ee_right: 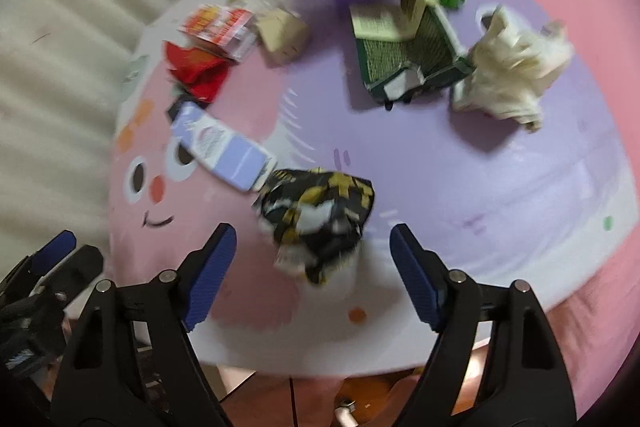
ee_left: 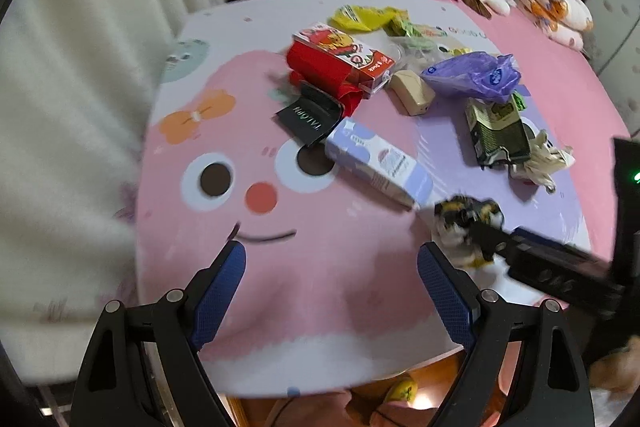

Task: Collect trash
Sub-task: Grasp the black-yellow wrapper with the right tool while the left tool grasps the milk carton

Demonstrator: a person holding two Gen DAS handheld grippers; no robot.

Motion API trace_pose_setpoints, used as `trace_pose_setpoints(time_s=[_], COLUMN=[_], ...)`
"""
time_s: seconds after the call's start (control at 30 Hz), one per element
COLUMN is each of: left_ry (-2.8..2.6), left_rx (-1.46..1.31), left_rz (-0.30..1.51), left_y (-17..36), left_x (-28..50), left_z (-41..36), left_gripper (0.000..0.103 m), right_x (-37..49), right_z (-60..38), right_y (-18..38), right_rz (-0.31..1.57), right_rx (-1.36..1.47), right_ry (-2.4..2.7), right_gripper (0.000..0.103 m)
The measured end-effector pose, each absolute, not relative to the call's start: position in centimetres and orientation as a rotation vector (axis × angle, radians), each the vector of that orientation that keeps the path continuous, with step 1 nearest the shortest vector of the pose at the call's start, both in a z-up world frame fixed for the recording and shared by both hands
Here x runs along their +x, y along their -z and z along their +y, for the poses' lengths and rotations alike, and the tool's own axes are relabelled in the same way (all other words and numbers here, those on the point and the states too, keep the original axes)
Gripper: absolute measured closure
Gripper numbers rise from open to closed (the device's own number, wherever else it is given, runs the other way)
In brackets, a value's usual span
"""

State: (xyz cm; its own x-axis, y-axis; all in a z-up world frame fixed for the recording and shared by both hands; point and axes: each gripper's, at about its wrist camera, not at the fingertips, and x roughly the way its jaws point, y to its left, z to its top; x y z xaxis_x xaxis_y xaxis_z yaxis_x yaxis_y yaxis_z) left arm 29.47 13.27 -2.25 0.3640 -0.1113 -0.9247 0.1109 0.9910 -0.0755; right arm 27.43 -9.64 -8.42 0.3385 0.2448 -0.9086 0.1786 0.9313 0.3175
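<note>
Your right gripper has its jaws spread wide with the crumpled black-and-yellow wrapper lying between and just ahead of them, near the table's front edge. Close too early and you may pinch only a loose fold, so it slips or gets nudged off that edge. Your left gripper, also wide and empty, hangs beside the wrapper and could collide.
</note>
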Motion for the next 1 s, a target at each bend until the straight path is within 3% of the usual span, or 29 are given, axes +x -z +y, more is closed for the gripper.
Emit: trace_pose_setpoints(time_s=[0.27, 0.63, 0.73, 0.83, 0.93, 1.0], left_ry=[0.235, 0.137, 0.123, 0.128, 0.127, 0.159], left_rx=[-0.094, -0.194, -0.180, -0.161, -0.142, -0.134], left_rz=[1.299, 1.432, 1.454, 1.483, 1.482, 1.481], left_y=[5.8, 10.8, 12.0, 12.9, 13.2, 13.0], left_x=[37.5, 43.0, 43.6, 43.7, 43.4, 43.0], left_z=[12.1, 10.1, 9.2, 8.4, 8.1, 7.9], left_gripper=[0.013, 0.014, 0.024, 0.042, 0.068, 0.069], right_x=[28.3, 25.8, 25.2, 24.4, 23.6, 23.1], right_z=[-9.6, -9.7, -9.9, -10.2, -10.4, -10.5], right_y=[11.8, 8.8, 8.0, 7.2, 6.3, 5.7], right_rz=[1.216, 1.143, 1.143, 1.144, 1.144, 1.143], right_rx=[0.522, 0.525, 0.522, 0.499, 0.470, 0.446], right_ry=[0.015, 0.110, 0.128, 0.135, 0.133, 0.128], right_gripper=[0.060, 0.061, 0.061, 0.061, 0.061, 0.061])
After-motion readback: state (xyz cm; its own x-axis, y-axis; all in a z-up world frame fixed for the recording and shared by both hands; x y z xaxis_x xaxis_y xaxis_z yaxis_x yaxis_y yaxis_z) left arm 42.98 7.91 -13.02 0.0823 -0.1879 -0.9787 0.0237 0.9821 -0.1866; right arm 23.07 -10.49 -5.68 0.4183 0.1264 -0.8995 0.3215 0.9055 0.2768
